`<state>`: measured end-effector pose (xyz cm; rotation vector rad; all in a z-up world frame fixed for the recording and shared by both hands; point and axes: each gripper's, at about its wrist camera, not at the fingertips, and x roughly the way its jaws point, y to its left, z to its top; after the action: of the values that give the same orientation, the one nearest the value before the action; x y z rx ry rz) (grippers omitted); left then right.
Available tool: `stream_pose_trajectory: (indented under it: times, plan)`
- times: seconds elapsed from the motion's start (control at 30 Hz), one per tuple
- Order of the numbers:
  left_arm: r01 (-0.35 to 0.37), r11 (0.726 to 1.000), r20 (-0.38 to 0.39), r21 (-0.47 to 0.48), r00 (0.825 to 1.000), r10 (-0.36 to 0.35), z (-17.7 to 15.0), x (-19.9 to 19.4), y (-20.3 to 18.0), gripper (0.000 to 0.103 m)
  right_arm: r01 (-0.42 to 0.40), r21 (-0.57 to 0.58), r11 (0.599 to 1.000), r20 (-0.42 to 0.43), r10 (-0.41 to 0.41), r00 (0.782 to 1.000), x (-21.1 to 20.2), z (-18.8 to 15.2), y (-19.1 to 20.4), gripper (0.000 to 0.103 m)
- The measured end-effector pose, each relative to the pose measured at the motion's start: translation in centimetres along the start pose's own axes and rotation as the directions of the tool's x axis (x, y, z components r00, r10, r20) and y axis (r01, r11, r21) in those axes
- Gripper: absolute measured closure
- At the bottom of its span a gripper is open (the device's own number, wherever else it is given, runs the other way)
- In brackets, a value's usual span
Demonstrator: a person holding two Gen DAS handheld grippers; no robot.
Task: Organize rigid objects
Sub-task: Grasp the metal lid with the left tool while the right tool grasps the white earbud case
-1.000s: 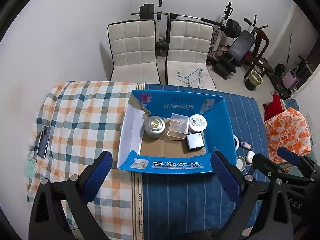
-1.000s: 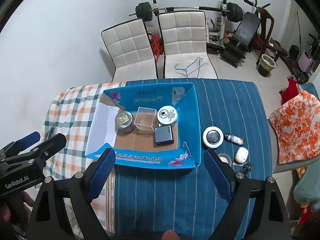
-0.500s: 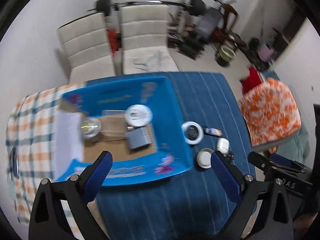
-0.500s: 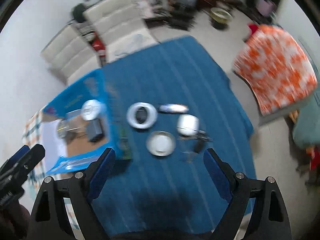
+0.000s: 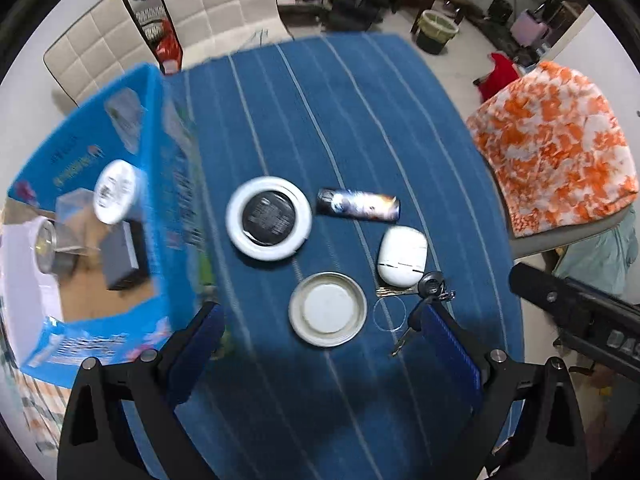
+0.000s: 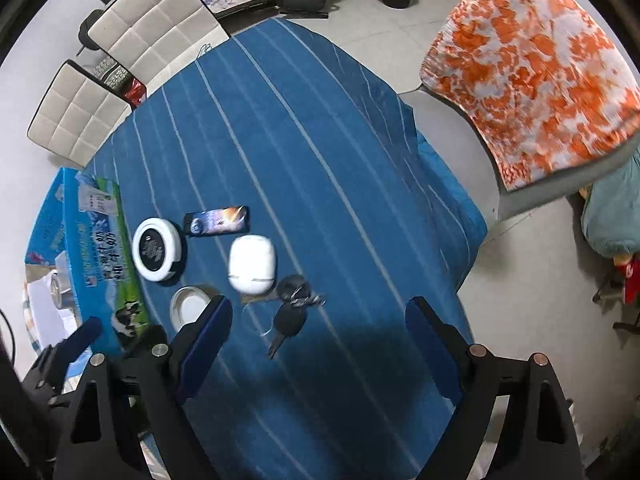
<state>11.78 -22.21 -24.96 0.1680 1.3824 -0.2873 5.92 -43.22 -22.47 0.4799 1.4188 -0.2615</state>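
On the blue striped cloth lie a white ring-shaped disc with a black centre (image 5: 268,218) (image 6: 159,249), a dark printed tube (image 5: 358,204) (image 6: 217,220), a white oval case (image 5: 402,256) (image 6: 252,258), a round metal lid (image 5: 328,309) (image 6: 189,305) and a bunch of keys (image 5: 428,296) (image 6: 294,308). My left gripper (image 5: 320,344) hangs open above the lid, empty. My right gripper (image 6: 318,340) is open over the keys, nothing between its fingers. The blue cardboard box (image 5: 172,184) (image 6: 100,240) at the left holds a tin, a clear cube, a white round tin and a dark box.
An orange-and-white cloth covers a chair (image 5: 556,156) (image 6: 536,64) at the right of the table. Two white padded chairs (image 5: 208,4) (image 6: 132,52) stand behind the table, with gym gear and a bin (image 5: 436,30) on the floor beyond.
Both grippers have swung right from over the box to over the loose objects and come lower. The objects now look larger. Neither gripper has taken hold of anything.
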Motion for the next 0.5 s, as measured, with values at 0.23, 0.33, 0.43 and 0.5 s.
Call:
stream_pose_trajectory:
  times: [0.23,0.33,0.43,0.5]
  plan:
    - [-0.057,0.997,-0.080,-0.043,0.995,0.053,0.0,5.3,-1.5,0.002,0.001,-0.007,1.000,-0.033,-0.001,0.999,3.2,1.3,-1.7,0.013]
    - [-0.073,0.994,-0.148,-0.076,0.987,0.061,-0.4,8.0,-1.2,0.002,-0.030,-0.016,0.999,-0.038,0.030,0.999,4.4,1.7,-1.6,0.013]
    - [-0.087,0.990,-0.196,-0.111,0.979,0.064,-0.9,9.7,-0.7,0.002,-0.082,-0.032,0.996,-0.055,0.080,0.995,5.4,2.3,-0.8,0.013]
    - [-0.089,0.990,-0.200,-0.113,0.978,0.065,-1.2,10.1,-0.5,0.003,-0.132,-0.048,0.990,-0.075,0.128,0.989,6.3,2.9,0.2,0.013]
